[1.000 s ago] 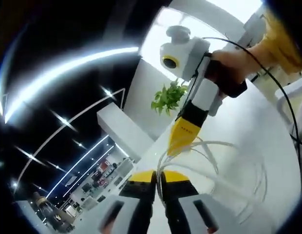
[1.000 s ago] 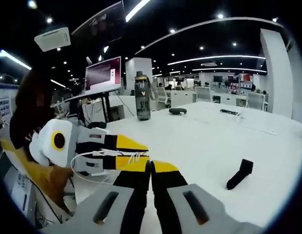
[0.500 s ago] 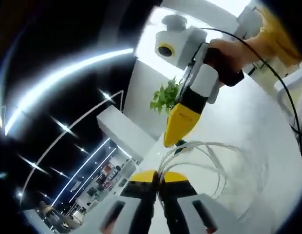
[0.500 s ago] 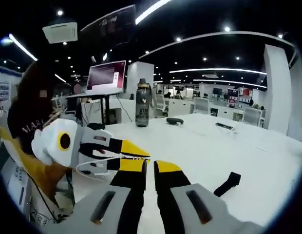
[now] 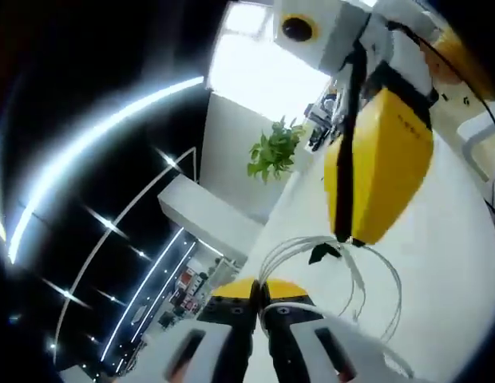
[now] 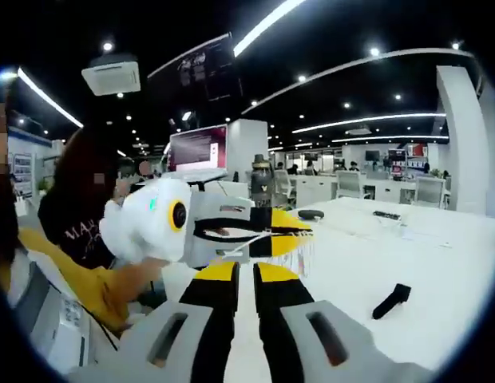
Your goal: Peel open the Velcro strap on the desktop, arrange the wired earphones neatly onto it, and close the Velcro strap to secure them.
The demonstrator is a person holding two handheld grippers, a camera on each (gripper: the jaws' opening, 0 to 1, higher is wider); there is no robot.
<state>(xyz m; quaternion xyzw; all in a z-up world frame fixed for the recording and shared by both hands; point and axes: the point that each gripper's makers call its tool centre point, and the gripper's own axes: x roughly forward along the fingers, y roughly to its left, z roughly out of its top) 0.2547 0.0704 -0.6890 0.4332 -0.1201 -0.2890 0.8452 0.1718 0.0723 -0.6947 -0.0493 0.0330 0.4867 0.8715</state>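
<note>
My left gripper (image 5: 259, 289) is shut on the white earphone cable (image 5: 343, 267), whose loops fan out over the white table just past the jaws. In the right gripper view the left gripper (image 6: 299, 231) hangs above the table with the cable (image 6: 305, 254) dangling from its yellow tips. My right gripper (image 6: 246, 275) has its jaws parted by a narrow gap with nothing between them. Seen from the left gripper view, the right gripper (image 5: 349, 238) looms close, its tip just above the loops. The black Velcro strap (image 6: 391, 301) lies on the table to the right.
A person in a dark shirt (image 6: 76, 227) stands at left. A dark bottle (image 6: 262, 187), a monitor (image 6: 198, 148) and a small black object (image 6: 310, 214) sit at the back of the white table (image 6: 439, 263). A green plant (image 5: 275, 152) stands beyond the table.
The right gripper has come much closer to the left camera and its jaws have parted slightly. The left gripper has risen with the cable still in it.
</note>
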